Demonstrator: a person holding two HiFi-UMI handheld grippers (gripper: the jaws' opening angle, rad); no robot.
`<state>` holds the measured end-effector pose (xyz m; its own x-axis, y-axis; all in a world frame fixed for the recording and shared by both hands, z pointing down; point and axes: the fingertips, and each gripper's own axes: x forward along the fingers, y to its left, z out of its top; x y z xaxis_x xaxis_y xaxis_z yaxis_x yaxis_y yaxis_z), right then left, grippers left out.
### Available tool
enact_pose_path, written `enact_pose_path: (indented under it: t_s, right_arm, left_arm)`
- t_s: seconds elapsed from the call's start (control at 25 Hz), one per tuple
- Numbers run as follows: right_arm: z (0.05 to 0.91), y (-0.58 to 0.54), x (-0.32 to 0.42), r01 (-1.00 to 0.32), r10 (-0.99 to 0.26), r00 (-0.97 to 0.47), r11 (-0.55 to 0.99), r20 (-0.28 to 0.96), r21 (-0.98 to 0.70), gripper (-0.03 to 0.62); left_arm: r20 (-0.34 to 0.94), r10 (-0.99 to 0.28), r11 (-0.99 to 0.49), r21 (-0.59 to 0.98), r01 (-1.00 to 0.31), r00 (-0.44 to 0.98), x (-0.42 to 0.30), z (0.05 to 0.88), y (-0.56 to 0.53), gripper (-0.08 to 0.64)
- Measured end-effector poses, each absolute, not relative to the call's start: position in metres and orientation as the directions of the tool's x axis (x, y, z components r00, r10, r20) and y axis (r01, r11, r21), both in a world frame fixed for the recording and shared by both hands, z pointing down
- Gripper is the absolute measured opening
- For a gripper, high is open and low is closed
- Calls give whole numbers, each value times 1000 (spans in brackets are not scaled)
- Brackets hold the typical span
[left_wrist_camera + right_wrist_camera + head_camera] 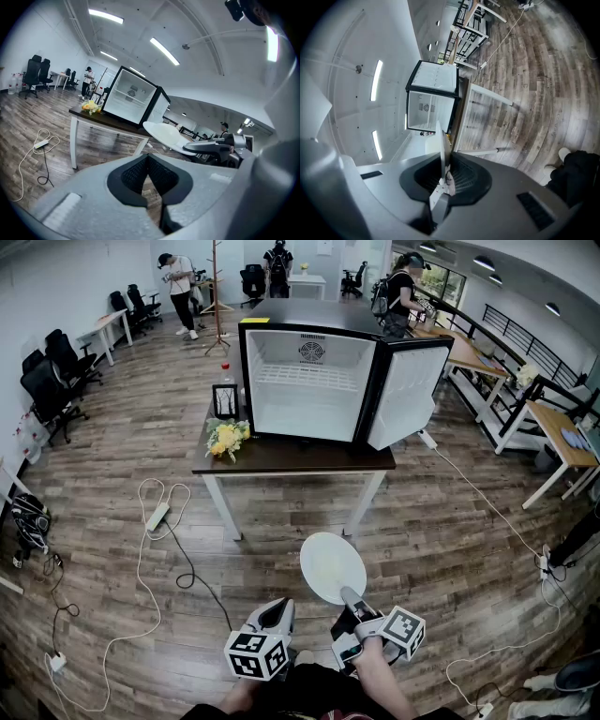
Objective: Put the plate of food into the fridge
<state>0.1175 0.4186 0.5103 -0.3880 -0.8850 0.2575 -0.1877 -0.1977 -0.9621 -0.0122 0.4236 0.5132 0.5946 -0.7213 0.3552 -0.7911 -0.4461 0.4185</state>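
Observation:
My right gripper is shut on the near rim of a white plate, held roughly level above the wood floor in front of the table; I see no food on it. In the right gripper view the plate shows edge-on between the jaws. My left gripper hangs beside it to the left, shut and empty, its pads meeting at the tip. The left gripper view also shows the plate. Ahead, the small black fridge stands on the table with its door swung open to the right and a bare white shelf inside.
The dark table also bears yellow flowers and a picture frame left of the fridge. A power strip and cables lie on the floor at the left. Office chairs, desks and several people stand further back.

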Motion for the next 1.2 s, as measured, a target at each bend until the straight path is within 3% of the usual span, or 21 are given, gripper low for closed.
enact_pose_path:
  t_s: [1.2]
  right_arm:
    - [516, 367, 46, -213, -908, -339, -180, 246, -960, 44]
  left_arm:
    - [307, -705, -502, 421, -755, 640, -76, 508, 370, 8]
